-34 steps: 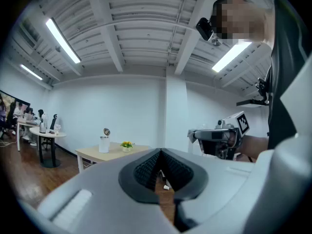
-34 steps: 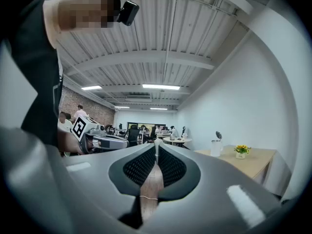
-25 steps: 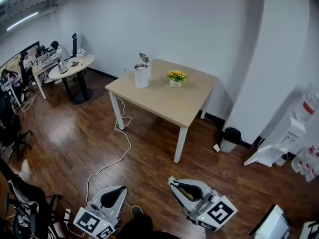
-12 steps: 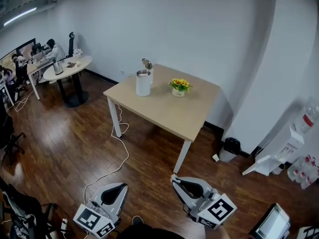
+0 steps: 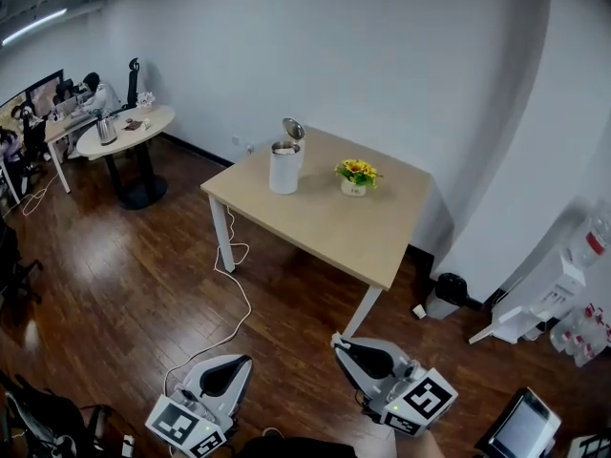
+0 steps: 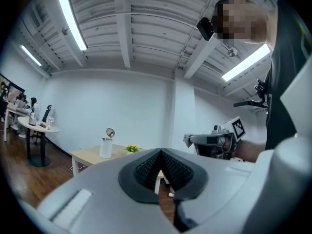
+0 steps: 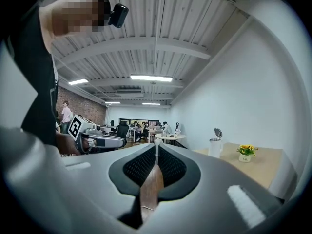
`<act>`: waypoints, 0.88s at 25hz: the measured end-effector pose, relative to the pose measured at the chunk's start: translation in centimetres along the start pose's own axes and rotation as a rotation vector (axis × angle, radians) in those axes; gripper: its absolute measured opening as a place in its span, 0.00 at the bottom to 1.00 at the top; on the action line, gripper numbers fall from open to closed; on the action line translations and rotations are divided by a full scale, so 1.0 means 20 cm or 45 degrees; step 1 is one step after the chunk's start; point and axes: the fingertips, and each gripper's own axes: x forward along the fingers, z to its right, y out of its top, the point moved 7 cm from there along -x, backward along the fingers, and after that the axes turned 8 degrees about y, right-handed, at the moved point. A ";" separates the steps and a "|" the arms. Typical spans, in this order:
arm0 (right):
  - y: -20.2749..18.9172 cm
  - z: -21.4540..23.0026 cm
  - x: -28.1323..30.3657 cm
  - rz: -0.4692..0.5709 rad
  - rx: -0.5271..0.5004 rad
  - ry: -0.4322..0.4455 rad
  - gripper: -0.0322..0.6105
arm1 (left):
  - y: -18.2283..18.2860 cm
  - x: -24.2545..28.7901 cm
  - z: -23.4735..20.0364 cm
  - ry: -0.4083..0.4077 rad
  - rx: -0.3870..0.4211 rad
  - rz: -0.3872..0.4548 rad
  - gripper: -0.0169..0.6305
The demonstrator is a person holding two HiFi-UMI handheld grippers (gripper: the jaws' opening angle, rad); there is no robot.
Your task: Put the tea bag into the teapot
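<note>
Teapot (image 5: 284, 168) first: I count one, white, standing upright with its lid tipped open near the far left corner of the tabletop (image 5: 334, 225). Just to its right, apart from it, sits a single small pot of yellow flowers (image 5: 355, 176); those are the only two things I see up there. Both tongs are held low over the wood floor (image 5: 143, 275), well short of the tabletop. The left tongs (image 6: 161, 151) are closed, their ribbed pads meeting at the tips with nothing between them. The right tongs (image 7: 156, 144) are closed too; a thin pale sliver shows at their tips, too small for me to tell what it is. One white cable (image 5: 234, 289) trails across the floor from the near left table leg toward me. One dark bin (image 5: 447, 292) stands by the wall to the right.
</note>
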 end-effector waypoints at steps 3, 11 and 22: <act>0.01 0.05 0.09 -0.006 0.001 -0.007 0.08 | 0.00 0.05 -0.09 -0.010 -0.013 -0.007 0.03; 0.03 0.24 0.28 -0.040 0.004 0.004 0.08 | 0.00 0.22 -0.27 -0.012 -0.050 0.004 0.03; 0.05 0.71 0.58 -0.008 -0.011 0.072 0.08 | 0.06 0.64 -0.54 0.054 -0.018 -0.009 0.03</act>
